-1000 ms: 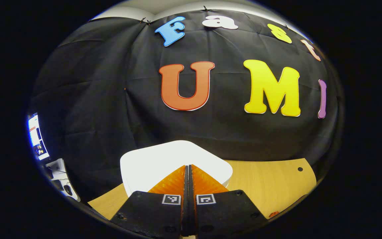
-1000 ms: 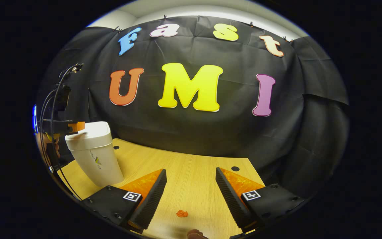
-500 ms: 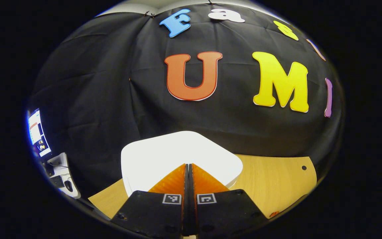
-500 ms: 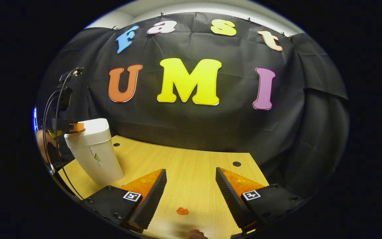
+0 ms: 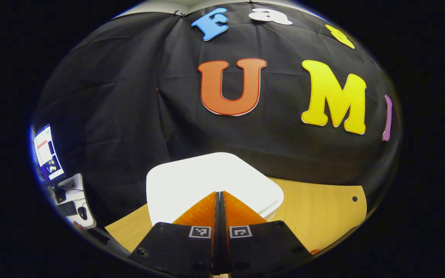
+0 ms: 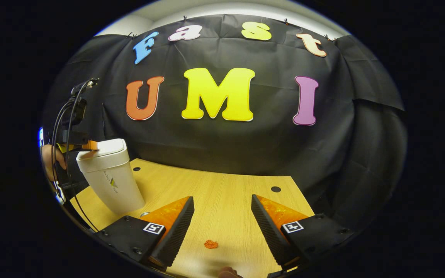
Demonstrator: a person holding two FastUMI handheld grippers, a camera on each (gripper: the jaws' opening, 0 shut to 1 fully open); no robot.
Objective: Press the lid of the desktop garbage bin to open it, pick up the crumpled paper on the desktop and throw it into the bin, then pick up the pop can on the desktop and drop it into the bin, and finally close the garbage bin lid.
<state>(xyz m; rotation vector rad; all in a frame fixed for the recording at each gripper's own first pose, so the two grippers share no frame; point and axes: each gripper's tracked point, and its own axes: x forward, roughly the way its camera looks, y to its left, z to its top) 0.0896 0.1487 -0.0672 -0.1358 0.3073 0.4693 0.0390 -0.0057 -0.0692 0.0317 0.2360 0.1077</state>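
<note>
Desktop (image 6: 222, 193): light wood, mostly bare, runs back to the black cloth wall.

Garbage bin (image 6: 110, 181): white, upright, tapering downward, far left of the right gripper view, near the table's left edge. Lid (image 5: 211, 181) looks flat and seated, so likely not open yet.

Left gripper (image 5: 219, 193): fingers pressed together, nothing between them, tips over the near edge of the lid. From the right gripper view its tip (image 6: 89, 145) sits at the lid's left rim, touching or just above; contact can't be confirmed. A hand (image 6: 50, 160) holds it behind the bin.

Right gripper (image 6: 222, 210): jaws wide apart, empty, hovering over the desktop well right of the bin.

Small orange scrap (image 6: 211, 244) lies on the wood between and just ahead of the right jaws; can't tell if it's the crumpled paper. No pop can identified.

Key relation: lid lies directly under and ahead of the left tips, so the press is straight down. Left is clearly the nearer gripper.
</note>
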